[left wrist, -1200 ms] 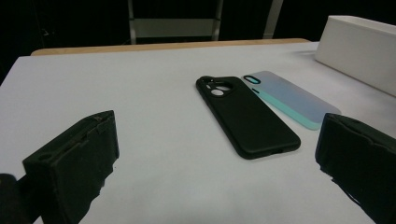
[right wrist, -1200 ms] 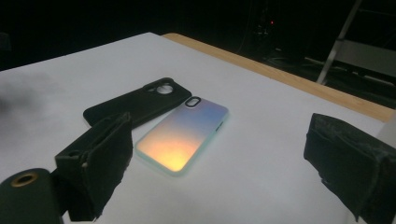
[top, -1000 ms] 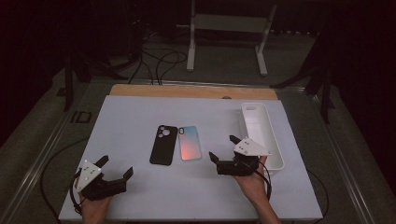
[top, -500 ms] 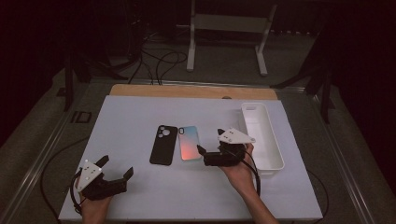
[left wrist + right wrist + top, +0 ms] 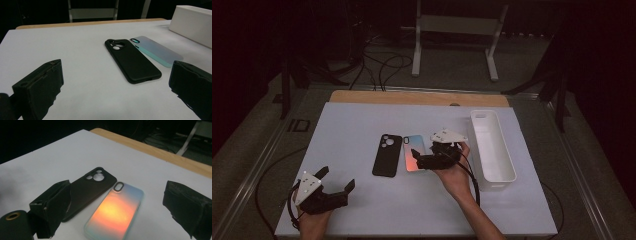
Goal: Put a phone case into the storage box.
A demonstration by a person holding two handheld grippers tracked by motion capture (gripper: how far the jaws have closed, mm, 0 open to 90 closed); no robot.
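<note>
the left claw [image 5: 334, 189] rests wide apart near the table's [image 5: 362, 125] front left corner, idle. mid-table the black case [image 5: 387, 155] and iridescent case [image 5: 414, 152] lie flat, side by side, neither lifted. the right claw [image 5: 422, 159], jaws spread, hovers at the iridescent case; grasping looks not yet done. the right gripper view shows its orange sheen [image 5: 116, 211]; the high view adds the empty white tray [image 5: 507, 165].

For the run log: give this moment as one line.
right gripper: open, over iridescent phone case | left gripper: open, idle | black phone case: flat, untouched
</note>
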